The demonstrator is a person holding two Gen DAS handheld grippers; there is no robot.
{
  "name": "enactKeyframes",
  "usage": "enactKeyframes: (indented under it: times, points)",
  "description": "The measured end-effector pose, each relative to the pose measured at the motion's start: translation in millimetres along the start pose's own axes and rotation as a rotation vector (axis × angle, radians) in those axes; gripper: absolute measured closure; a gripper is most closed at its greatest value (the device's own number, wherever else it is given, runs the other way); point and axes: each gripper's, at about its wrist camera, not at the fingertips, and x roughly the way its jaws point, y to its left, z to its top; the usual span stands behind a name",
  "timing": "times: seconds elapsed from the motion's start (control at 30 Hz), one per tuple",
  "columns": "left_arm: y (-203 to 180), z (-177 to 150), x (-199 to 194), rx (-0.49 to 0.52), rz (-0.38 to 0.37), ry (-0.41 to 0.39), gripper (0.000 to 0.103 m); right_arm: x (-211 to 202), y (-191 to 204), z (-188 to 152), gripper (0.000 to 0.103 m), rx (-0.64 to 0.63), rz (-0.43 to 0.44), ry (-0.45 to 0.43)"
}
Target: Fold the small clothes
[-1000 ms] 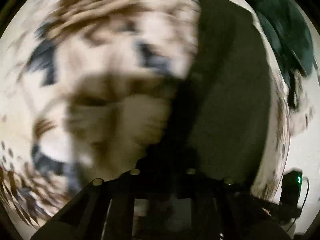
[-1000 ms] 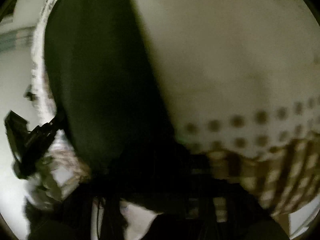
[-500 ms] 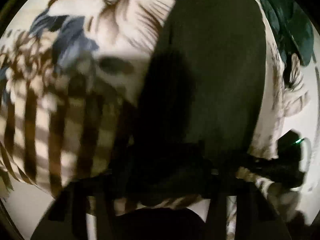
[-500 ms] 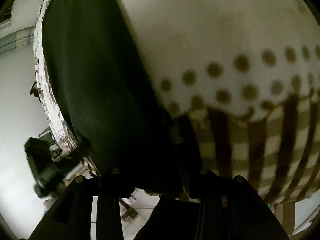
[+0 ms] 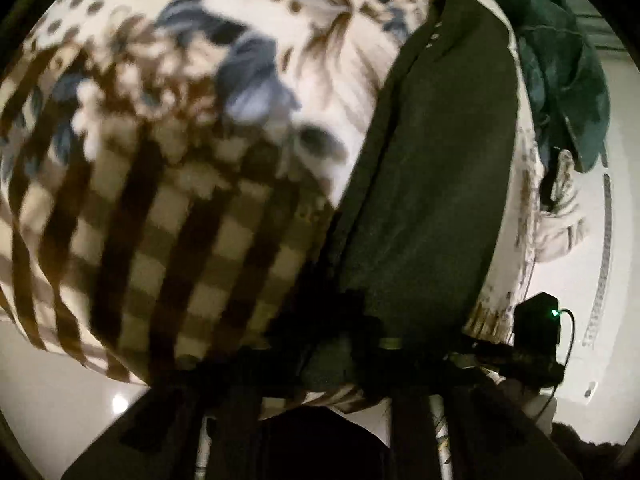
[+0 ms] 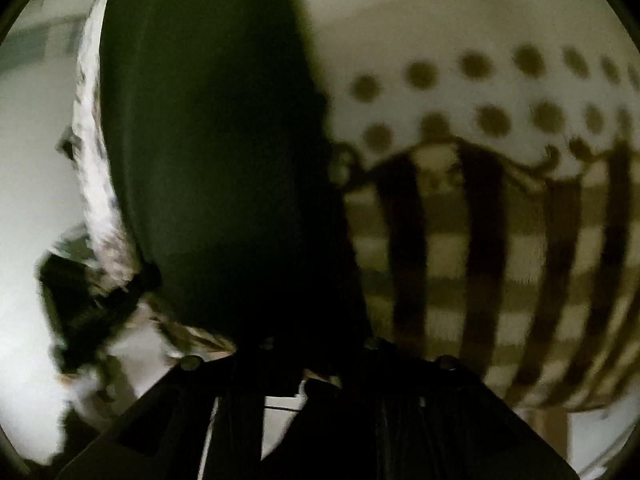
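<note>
A dark green garment lies stretched lengthwise on a patterned bedspread with flowers, dots and brown checks. In the left wrist view its near end is bunched at my left gripper, which looks shut on that edge. In the right wrist view the same garment runs up from my right gripper, which looks shut on its near edge. The fingertips of both are hidden in dark cloth. The other gripper shows at the right in the left wrist view, and as a dark blur in the right wrist view.
A second teal-green garment lies bunched at the far right of the bedspread. The bedspread's near edge hangs over a pale glossy floor. A white wall or floor area lies to the left in the right wrist view.
Both grippers have pulled back toward the near edge of the bedspread with the dark garment; more checked pattern and floor show now.
</note>
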Motion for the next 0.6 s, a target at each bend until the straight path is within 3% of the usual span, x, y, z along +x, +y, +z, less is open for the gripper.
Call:
enactKeyframes:
  times: [0.03, 0.07, 0.13, 0.2, 0.3, 0.4, 0.5, 0.57, 0.6]
  points:
    - [-2.0, 2.1, 2.2, 0.014, -0.031, -0.004, 0.046, -3.0, -4.5, -0.4, 0.052, 0.003, 0.055, -0.005]
    - [2.5, 3.5, 0.2, 0.012, -0.054, -0.005, 0.04, -3.4, -9.7, -1.0, 0.047, 0.007, 0.104, 0.0]
    - [2.7, 10.2, 19.1, -0.009, -0.131, 0.001, 0.035, 0.5, -18.8, -3.4, 0.046, 0.005, 0.137, 0.02]
    - [-3.2, 15.0, 43.4, -0.01, -0.134, 0.009, 0.032, 8.8, -24.5, -2.7, 0.046, -0.003, 0.143, 0.023]
    - [-12.2, 15.6, 48.5, -0.001, -0.176, -0.007, 0.007, 17.8, -25.4, -0.5, 0.044, 0.013, 0.194, 0.012]
    - [-24.7, 11.3, 51.7, 0.039, -0.135, -0.011, 0.005, 21.3, -20.5, -3.4, 0.041, 0.009, 0.253, 0.004]
    - [-21.8, 3.3, 43.2, 0.063, -0.154, -0.027, 0.006, 33.6, -8.8, -7.3, 0.041, -0.021, 0.278, 0.019]
    - [-15.1, -2.9, 39.2, 0.08, -0.161, -0.04, 0.034, 37.7, -7.7, -7.5, 0.043, -0.009, 0.291, 0.021]
    - [-17.3, -6.1, 41.2, 0.11, -0.087, -0.041, 0.079, 34.6, -12.7, -5.7, 0.058, 0.004, 0.29, 0.028]
